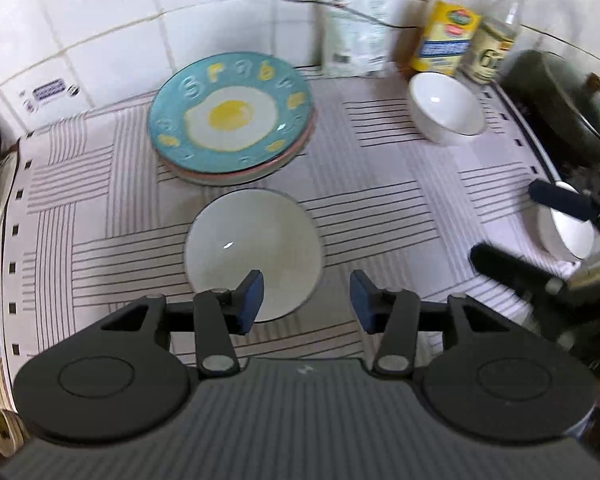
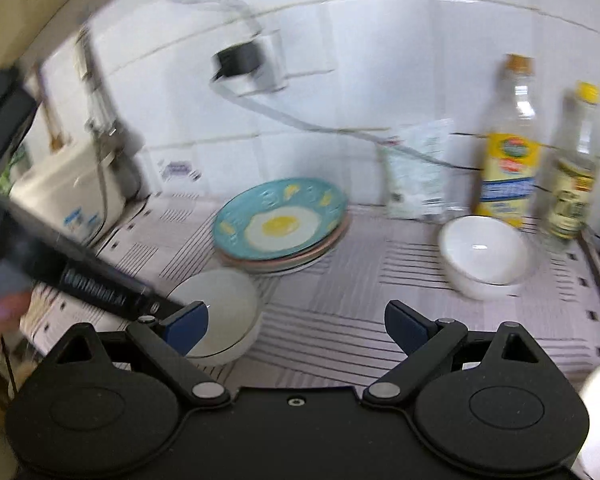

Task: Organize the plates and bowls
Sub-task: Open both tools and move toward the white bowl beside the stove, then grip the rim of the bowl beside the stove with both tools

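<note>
A stack of plates topped by a teal plate with a fried-egg design point(image 1: 231, 118) sits at the back of the striped mat; it also shows in the right wrist view point(image 2: 280, 222). A white bowl point(image 1: 254, 254) lies just in front of it, under my open left gripper point(image 1: 306, 300), whose left pad hangs over the bowl's near rim. This bowl shows in the right wrist view point(image 2: 220, 316). A second white bowl point(image 1: 446, 108) point(image 2: 486, 254) stands at the back right. A third white bowl point(image 1: 566, 232) sits at the right edge beside my right gripper point(image 1: 520, 232). My right gripper point(image 2: 296, 326) is open and empty.
Two bottles point(image 2: 508, 148) and a clear packet point(image 2: 418, 168) stand against the tiled wall. A dark pan point(image 1: 564, 92) lies at the far right. A white appliance point(image 2: 72, 192) stands at the left. A cable runs to a wall socket point(image 2: 248, 60).
</note>
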### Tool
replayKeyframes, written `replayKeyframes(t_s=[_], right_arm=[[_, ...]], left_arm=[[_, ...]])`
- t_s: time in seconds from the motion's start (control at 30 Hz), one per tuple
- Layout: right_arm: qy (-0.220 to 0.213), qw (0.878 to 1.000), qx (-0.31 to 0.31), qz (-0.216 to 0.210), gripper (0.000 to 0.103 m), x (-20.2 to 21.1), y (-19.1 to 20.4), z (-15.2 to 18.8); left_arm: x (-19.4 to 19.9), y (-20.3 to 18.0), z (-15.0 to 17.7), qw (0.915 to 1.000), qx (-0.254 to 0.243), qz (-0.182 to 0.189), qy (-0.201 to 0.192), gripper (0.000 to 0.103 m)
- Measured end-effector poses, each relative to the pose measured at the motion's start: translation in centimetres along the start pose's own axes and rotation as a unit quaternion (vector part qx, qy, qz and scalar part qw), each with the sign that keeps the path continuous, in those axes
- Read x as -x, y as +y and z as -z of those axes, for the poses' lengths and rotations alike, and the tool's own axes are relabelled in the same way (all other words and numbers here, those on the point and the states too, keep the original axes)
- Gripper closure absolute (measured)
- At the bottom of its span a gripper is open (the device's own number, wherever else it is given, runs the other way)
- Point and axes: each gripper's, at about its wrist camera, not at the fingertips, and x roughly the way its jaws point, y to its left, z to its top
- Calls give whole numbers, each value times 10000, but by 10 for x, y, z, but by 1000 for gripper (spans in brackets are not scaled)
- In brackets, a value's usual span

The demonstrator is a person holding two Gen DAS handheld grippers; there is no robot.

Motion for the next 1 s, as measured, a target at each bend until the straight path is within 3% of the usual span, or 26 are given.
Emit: replayKeyframes(t_s=[0.17, 0.37, 0.67, 0.87, 1.0], right_arm=[[-58, 9987, -200, 461, 6, 34, -23, -1], [-17, 9911, 46, 1329, 6, 62, -46, 16], [-81, 9820, -495, 1823, 6, 94, -90, 40], [-57, 9693, -1434, 1996, 6, 100, -126, 64], [-55, 9625, -1675, 2132, 6, 99, -142, 76]], left_arm=[[8, -26, -4, 9996, -245, 126, -10, 52], [15, -58, -6, 9985, -515, 170, -57, 47], [5, -114, -11, 9952, -928, 303, 19, 35], [-22, -154, -21, 9922, -1140, 484, 140, 34], [-39, -179, -27, 9894, -1309, 613, 172, 34]])
